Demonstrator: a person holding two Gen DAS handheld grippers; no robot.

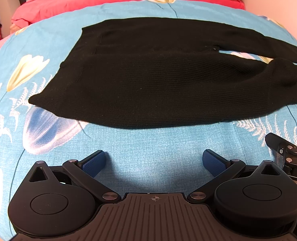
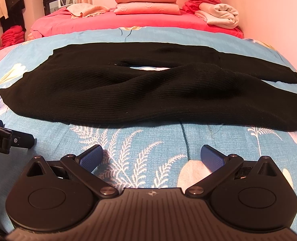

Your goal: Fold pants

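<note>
Black ribbed knit pants [image 1: 148,80] lie spread flat across the blue flowered bedspread [image 1: 148,160], waist to the left, two legs running right. They also show in the right wrist view [image 2: 140,96], the near leg crossing over the far one. My left gripper [image 1: 154,160] is open and empty, just short of the pants' near edge. My right gripper [image 2: 152,156] is open and empty, also short of the near edge. The right gripper's body shows at the right edge of the left wrist view [image 1: 288,152]; the left gripper's body shows at the left edge of the right wrist view [image 2: 6,138].
A red sheet [image 2: 128,22] covers the far part of the bed. On it are folded pink bedding [image 2: 146,3], a beige towel [image 2: 88,10] and a pile of red and cream cloth [image 2: 212,10]. A wall [image 2: 278,20] runs along the right.
</note>
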